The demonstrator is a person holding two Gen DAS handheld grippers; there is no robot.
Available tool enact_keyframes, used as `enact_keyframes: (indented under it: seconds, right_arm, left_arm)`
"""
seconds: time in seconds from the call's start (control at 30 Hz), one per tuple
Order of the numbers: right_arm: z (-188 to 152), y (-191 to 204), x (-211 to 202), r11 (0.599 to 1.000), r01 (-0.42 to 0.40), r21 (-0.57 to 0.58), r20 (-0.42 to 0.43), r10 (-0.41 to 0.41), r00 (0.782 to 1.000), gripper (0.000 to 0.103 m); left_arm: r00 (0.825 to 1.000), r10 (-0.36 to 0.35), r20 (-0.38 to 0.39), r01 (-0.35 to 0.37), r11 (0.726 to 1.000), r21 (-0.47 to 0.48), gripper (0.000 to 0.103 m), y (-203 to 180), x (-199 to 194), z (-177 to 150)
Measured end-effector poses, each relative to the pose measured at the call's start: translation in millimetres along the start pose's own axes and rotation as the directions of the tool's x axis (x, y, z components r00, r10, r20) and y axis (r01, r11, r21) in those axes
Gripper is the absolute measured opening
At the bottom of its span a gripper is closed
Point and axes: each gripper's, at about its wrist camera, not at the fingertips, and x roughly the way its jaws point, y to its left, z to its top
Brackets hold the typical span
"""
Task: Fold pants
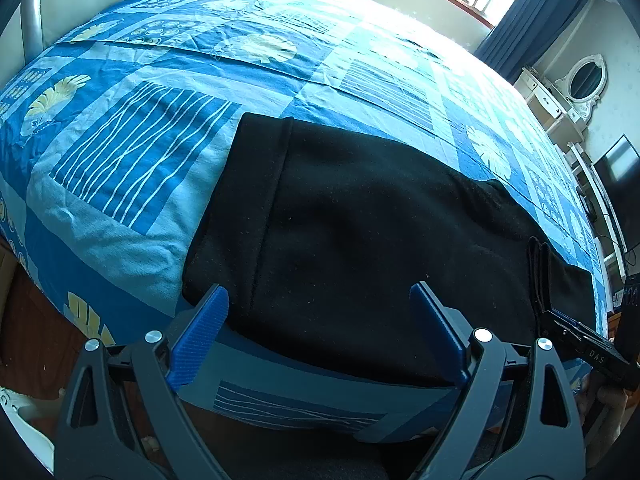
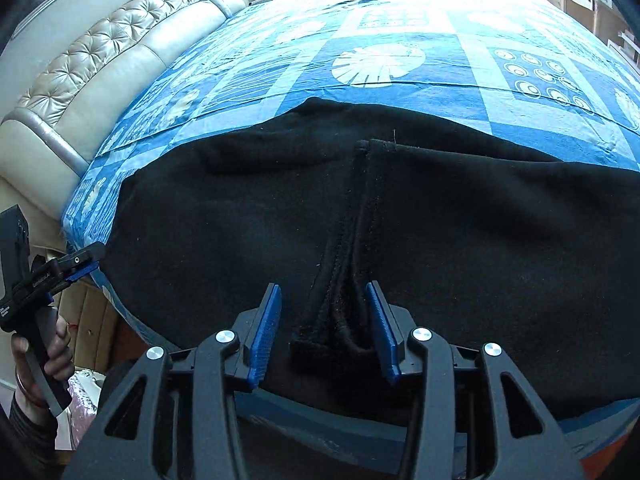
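Black pants (image 1: 360,220) lie folded on the blue patterned bed sheet (image 1: 140,160) near the bed's front edge. My left gripper (image 1: 320,290) hovers open over their near edge, with its blue pads wide apart and nothing pressed between them. In the right wrist view the pants (image 2: 480,240) fill the middle, and a stitched hem strip (image 2: 348,240) runs toward me. My right gripper (image 2: 322,287) stands open with the end of that strip between its pads, and the left pad is clear of it. Each gripper also shows in the other's view: right gripper (image 1: 560,320), left gripper (image 2: 86,260).
A beige tufted headboard (image 2: 100,60) borders the bed on the left. A white dresser with an oval mirror (image 1: 584,80) and a dark screen (image 1: 620,176) stand to the right, past the bed. A person's hand (image 2: 56,344) holds the left gripper's handle. Brown floor (image 1: 32,320) lies below the bed's edge.
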Motion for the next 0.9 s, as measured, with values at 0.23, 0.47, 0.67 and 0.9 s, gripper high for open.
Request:
enact_keyframes:
  seconds: [0.23, 0.47, 0.67, 0.9]
  right_arm:
    - [-5, 12, -2, 1.000, -0.001, -0.025, 0.021, 0.002, 1.000, 0.052]
    - [-10, 21, -5, 0.998, 0.029, -0.058, 0.039, -0.027, 0.999, 0.051]
    - [-13, 9, -31, 0.996, -0.080, 0.028, 0.090, 0.077, 0.993, 0.055]
    - [-26, -8, -63, 0.981, -0.168, 0.092, 0.132, 0.156, 0.979, 0.058]
  left_arm:
    - [1.000, -0.020, 0.005, 0.020, 1.000, -0.020, 0.092, 8, -2, 3]
    - [1.000, -0.025, 0.006, 0.026, 0.998, -0.064, 0.092, 23, -4, 8]
    - [0.995, -0.097, 0.003, 0.097, 0.992, -0.086, 0.092, 46, -8, 22]
    - [0.968, -0.240, -0.074, 0.230, 0.965, -0.124, 0.091, 89, 23, 46]
